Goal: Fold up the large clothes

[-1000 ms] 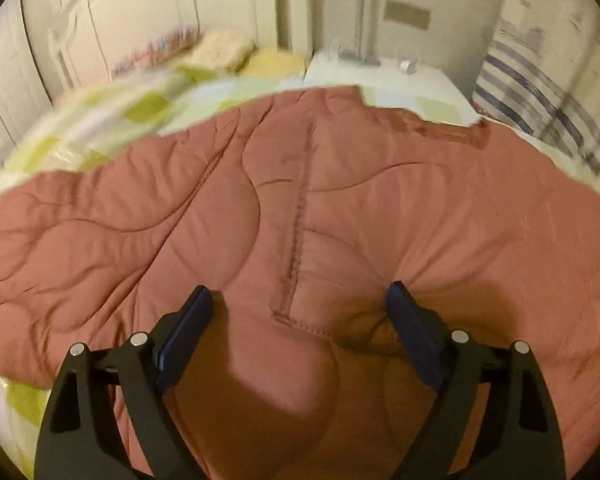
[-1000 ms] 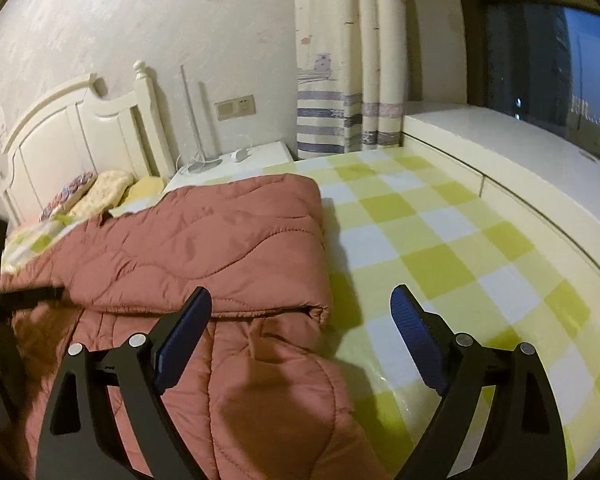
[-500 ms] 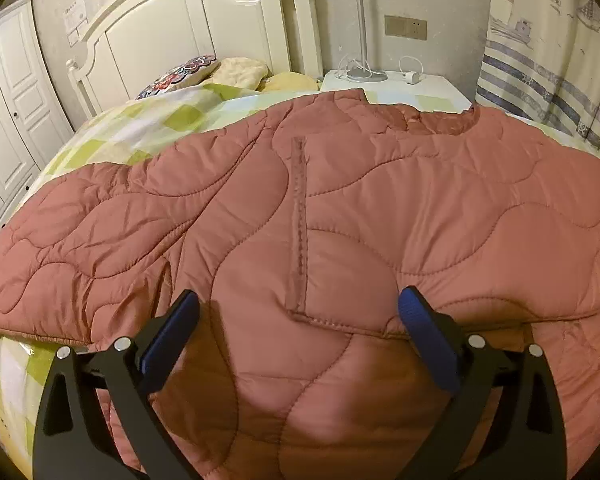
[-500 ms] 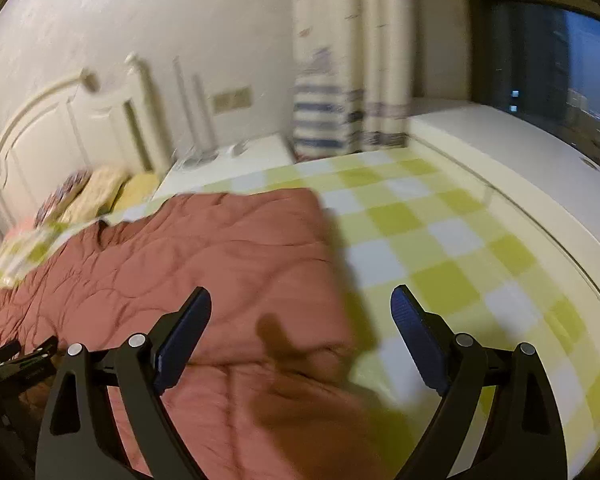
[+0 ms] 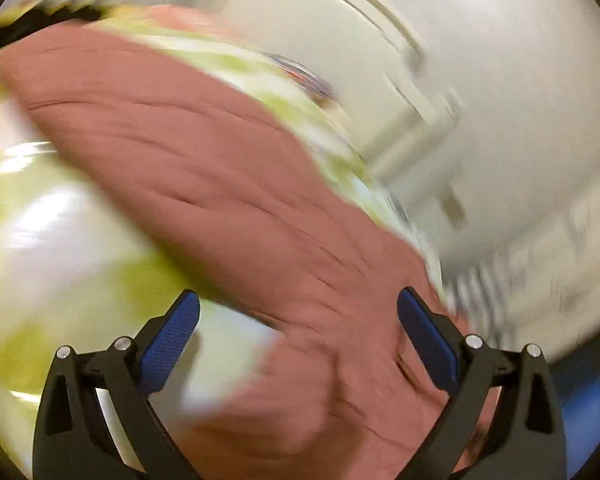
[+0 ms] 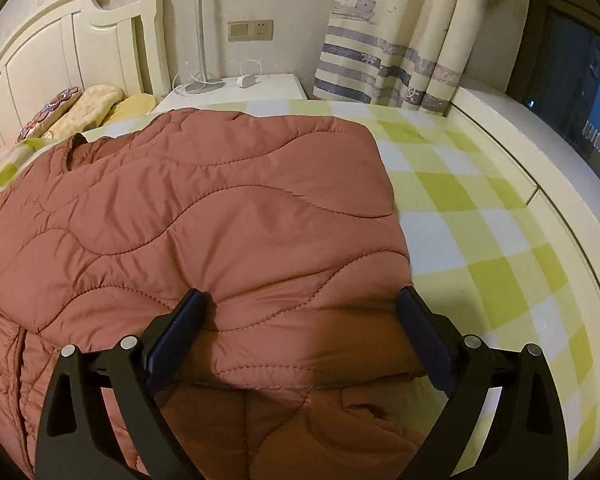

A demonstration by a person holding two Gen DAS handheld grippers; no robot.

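The quilted rust-red jacket [image 6: 204, 216] lies spread on the bed [image 6: 472, 216], over a sheet of yellow-green and white checks. In the right wrist view its folded upper layer fills the middle and the 9 o'clock side, with a straight edge running from 12 toward 3 o'clock; a lower layer shows beneath it at 6 o'clock.

The right gripper [image 6: 300, 320] hangs low over the near edge of that upper layer. Its fingers [image 6: 180, 328] are spread wide with the padded cloth between them; the left tip presses a dimple into the fabric, and the right tip sits at the jacket's right edge. They clamp nothing.

Toward 11 o'clock stand the white headboard [image 6: 60, 40] and pillows [image 6: 96, 104]. At 12 o'clock a white nightstand [image 6: 260, 86] carries a lamp base with a tall stem and a small charger with its cord. A wall socket plate [image 6: 250, 30] hangs above it. A striped curtain [image 6: 400, 40] printed with boats hangs at 1 o'clock, and a dark window [image 6: 580, 92] shows at 3 o'clock. No readable writing appears anywhere.

The left wrist view is heavily smeared by motion. The left gripper [image 5: 298, 322] shows blue-padded fingers [image 5: 168, 344] held wide apart, grasping nothing. The jacket [image 5: 228, 184] runs as a band from 10 o'clock down to 5 o'clock, with blurred checks of the bed [image 5: 60, 220] on the 9 o'clock side and the pale headboard [image 5: 400, 80] at 1 o'clock.
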